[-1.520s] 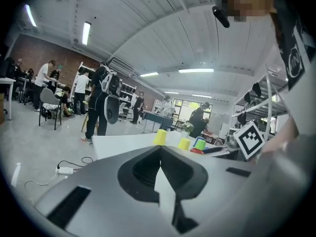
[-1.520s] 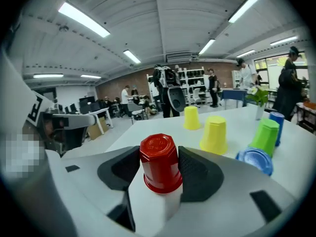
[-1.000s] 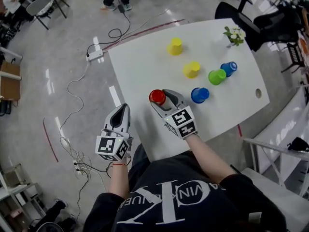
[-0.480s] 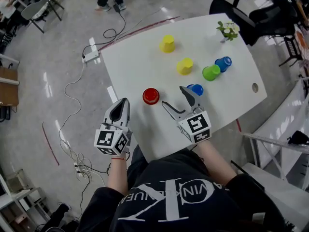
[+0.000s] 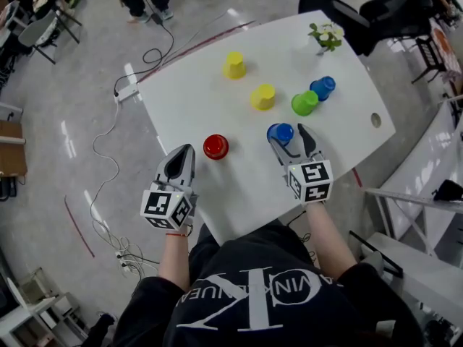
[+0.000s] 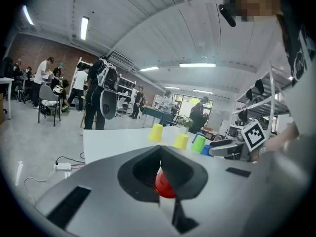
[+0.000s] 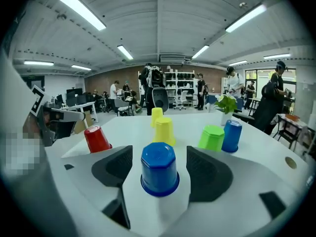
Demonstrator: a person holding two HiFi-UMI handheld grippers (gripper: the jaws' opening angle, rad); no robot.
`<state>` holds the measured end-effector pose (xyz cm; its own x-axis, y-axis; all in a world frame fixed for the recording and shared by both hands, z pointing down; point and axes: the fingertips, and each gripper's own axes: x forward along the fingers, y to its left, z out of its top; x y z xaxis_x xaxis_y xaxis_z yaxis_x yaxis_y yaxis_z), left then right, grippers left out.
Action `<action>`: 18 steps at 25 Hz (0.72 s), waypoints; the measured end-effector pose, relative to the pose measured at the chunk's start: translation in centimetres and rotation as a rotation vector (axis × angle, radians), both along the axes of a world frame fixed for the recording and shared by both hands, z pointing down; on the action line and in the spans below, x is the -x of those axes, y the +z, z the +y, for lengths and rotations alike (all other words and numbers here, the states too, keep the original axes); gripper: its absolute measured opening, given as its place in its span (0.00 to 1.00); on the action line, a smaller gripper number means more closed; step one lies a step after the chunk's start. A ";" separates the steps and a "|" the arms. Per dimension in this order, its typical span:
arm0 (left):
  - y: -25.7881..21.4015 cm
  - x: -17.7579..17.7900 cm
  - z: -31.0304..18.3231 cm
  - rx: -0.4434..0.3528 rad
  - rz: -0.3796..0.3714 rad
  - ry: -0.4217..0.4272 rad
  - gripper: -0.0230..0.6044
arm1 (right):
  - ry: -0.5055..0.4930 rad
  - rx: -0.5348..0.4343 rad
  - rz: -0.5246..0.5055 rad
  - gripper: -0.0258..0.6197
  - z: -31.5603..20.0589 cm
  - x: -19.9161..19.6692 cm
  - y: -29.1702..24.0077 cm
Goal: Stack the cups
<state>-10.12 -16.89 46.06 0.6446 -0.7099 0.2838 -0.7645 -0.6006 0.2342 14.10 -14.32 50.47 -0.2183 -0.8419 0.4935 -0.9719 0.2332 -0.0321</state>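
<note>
No cup is stacked yet: six inverted cups (image 5: 263,97) stand singly on the counter (image 5: 195,100), the right claw (image 5: 291,139), open and just starting to close, straddles the near blue cup (image 5: 281,133) right of centre untouched, and the left claw (image 5: 184,154) is closed, empty, lower left of the red cup (image 5: 215,146).

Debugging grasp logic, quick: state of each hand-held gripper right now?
Left hand-held gripper: shut, empty.
Right hand-held gripper: open, jaws just been opening; blue cup between them, not gripped.

Red cup (image 6: 165,186) partly behind left hand-held gripper (image 6: 159,151)
</note>
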 end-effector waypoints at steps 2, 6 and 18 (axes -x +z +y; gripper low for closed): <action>0.0 -0.1 0.0 0.000 -0.006 0.006 0.04 | 0.004 0.013 -0.004 0.52 -0.1 -0.1 0.6; 0.1 0.6 0.2 0.004 -0.018 -0.010 0.04 | -0.051 -0.021 -0.035 0.40 -0.7 1.8 0.0; 0.1 4.1 1.4 0.008 -0.024 -0.112 0.04 | -0.377 -0.031 0.003 0.40 -1.1 11.1 0.9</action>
<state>-14.24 -15.51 46.14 0.5543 -0.7748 0.3040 -0.8322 -0.5093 0.2193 2.96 -15.41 51.38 -0.5140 -0.7173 0.4704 -0.8180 0.5750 -0.0169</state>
